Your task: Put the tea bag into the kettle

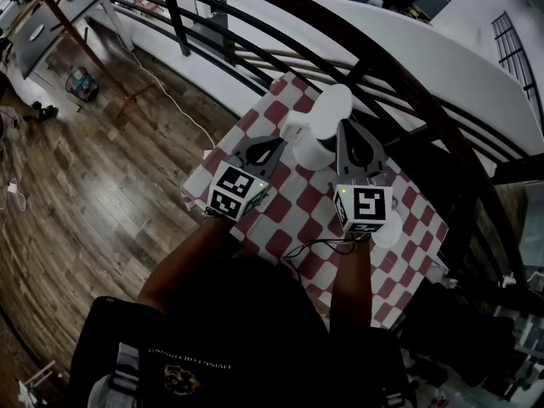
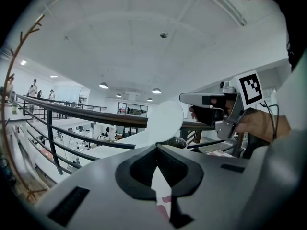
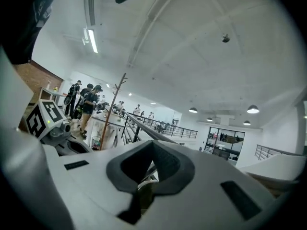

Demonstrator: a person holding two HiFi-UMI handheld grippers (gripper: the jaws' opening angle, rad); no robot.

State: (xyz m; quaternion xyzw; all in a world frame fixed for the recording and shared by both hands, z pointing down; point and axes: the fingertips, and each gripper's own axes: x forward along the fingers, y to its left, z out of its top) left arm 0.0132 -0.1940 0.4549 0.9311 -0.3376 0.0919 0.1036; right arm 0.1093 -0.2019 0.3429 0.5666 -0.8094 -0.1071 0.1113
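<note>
- Between the fingers of the right gripper (image 3: 152, 145), which are pressed together, a small pale-and-brown scrap shows in the gap behind the tips. I take it to be the tea bag (image 3: 144, 185), pinched by very little material. So thin a hold could slip on any quick tilt, and the bag would drop short of the kettle.
- Just left of that gripper stands the white plastic electric kettle (image 1: 310, 153), with its round white lid (image 1: 331, 109) raised. A bag dangling below the fingers may swing into the lid or catch on the rim instead of going into the mouth.
- The left gripper (image 2: 156, 146) also has its fingers pressed together, with nothing visible between the tips; only checked cloth shows through the gap. The lid rises just past them, and I cannot tell whether they touch it. If the lid is only being propped, a small shift could let it fall shut on the bag.
- With a gripper close on either side, a sideways nudge could shove or tip the kettle on the table with the red-and-white checked cloth (image 1: 293, 211).
- Beyond the kettle, the table's far edge meets the dark metal railing (image 1: 255, 32), with a lower floor beyond. A bag flicked that way could be lost.
</note>
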